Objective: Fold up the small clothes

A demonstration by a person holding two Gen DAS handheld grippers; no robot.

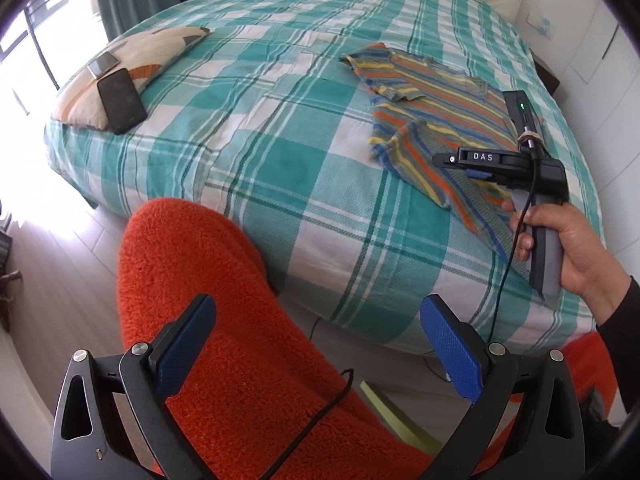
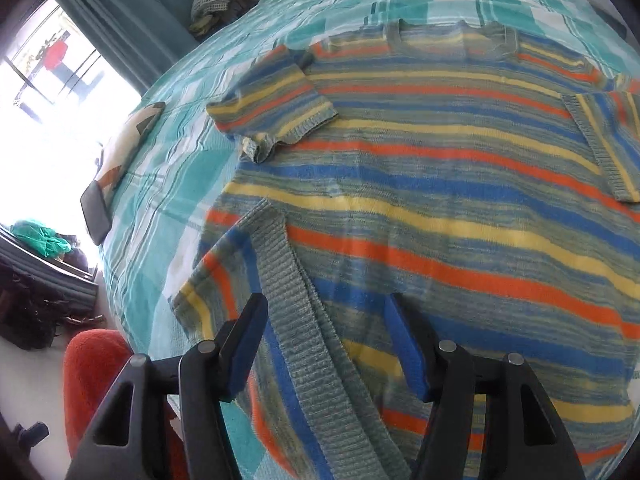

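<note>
While the striped knitted sweater (image 2: pixel 440 184) lies on the checked teal bed (image 1: pixel 280 140), both claws are apart and empty. The right claw (image 2: pixel 326 344) hovers over the turned-up ribbed hem (image 2: pixel 288 292), probably to pinch it; the left claw (image 1: pixel 318 344) waits off the bed.

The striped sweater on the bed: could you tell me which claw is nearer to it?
Right. The right claw hovers open directly over the striped sweater, at its folded-up hem. The left claw is open off the bed edge, above the orange fleece.
</note>
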